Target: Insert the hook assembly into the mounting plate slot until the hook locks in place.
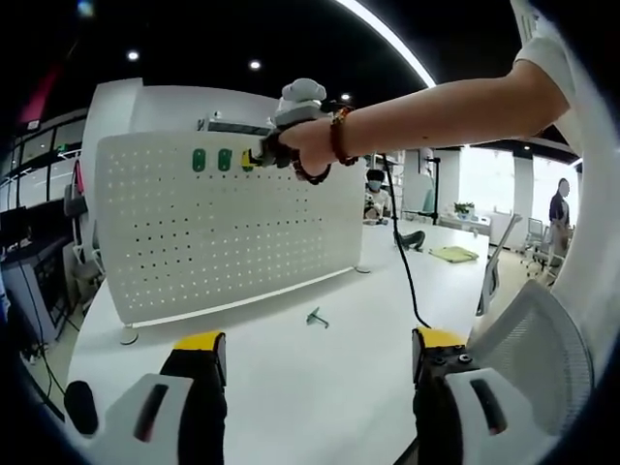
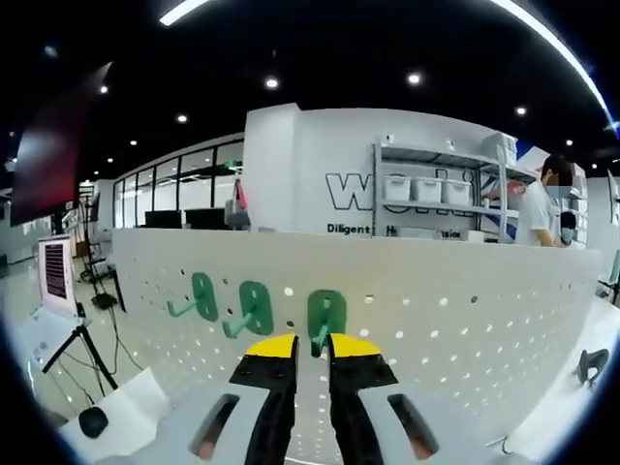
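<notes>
Jaws of the right gripper [image 2: 312, 351] pinch the prong of a green hook [image 2: 326, 316] against the white pegboard [image 2: 465, 320], 3rd in a row beside 2 seated hooks [image 2: 203, 295]. Its plate stands upright, prong pointing back between the fingertips, so the push runs straight ahead. Well back over the table [image 1: 291, 387], the left gripper [image 1: 320, 349] hangs spread and empty; another hook [image 1: 317, 317] lies nearby.

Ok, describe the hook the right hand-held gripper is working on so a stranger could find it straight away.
Find the white pegboard standing on the table. Along its top edge runs a row of three green hooks; take the third green hook, the one at the right hand-held gripper. Unlike its two neighbours, it sits between the yellow-tipped jaws.
</notes>
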Demonstrator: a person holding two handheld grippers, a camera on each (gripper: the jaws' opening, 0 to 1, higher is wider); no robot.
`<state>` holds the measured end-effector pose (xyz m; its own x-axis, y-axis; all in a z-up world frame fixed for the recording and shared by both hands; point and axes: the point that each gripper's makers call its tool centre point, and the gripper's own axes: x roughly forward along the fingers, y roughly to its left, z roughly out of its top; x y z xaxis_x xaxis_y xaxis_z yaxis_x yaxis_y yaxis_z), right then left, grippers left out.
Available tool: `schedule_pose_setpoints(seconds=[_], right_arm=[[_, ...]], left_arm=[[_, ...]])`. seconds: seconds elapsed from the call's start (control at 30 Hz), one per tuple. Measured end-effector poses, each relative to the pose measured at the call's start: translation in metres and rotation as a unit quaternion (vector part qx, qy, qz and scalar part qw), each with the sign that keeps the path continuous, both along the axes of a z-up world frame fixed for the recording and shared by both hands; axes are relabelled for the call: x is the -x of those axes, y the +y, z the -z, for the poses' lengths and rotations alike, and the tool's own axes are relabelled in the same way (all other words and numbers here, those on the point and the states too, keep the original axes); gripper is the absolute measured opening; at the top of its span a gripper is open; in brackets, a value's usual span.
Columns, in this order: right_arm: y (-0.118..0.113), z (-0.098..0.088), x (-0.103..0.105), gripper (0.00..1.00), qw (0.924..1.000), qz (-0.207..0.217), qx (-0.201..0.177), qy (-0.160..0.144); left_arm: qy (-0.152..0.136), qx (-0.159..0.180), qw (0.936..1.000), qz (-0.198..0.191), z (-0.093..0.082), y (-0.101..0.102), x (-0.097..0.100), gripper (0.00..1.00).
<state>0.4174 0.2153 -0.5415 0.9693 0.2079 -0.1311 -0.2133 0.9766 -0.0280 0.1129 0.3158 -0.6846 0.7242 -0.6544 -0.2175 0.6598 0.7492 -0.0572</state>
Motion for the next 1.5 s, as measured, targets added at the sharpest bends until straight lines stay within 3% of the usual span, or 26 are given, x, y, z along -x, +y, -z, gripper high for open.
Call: schedule_pose_setpoints(seconds=[0.83, 1.17, 1.5], right_arm=[[-0.019, 0.031, 0.029, 0.11, 0.9991, -0.039, 0.001, 0.014], [-0.029, 0.055, 0.044, 0.11, 0.9979, -0.053, 0.008, 0.035], [-0.03, 0.081, 0.064, 0.11, 0.9929, -0.1, 0.024, 0.06]], left_arm=[[0.0, -0.008, 0.9999, 0.011, -0.001, -0.013, 0.001, 0.8], [0.0, -0.007, 0.9999, 0.012, -0.001, -0.017, 0.002, 0.8], [0.002, -0.007, 0.9998, 0.017, -0.001, -0.021, 0.003, 0.8]])
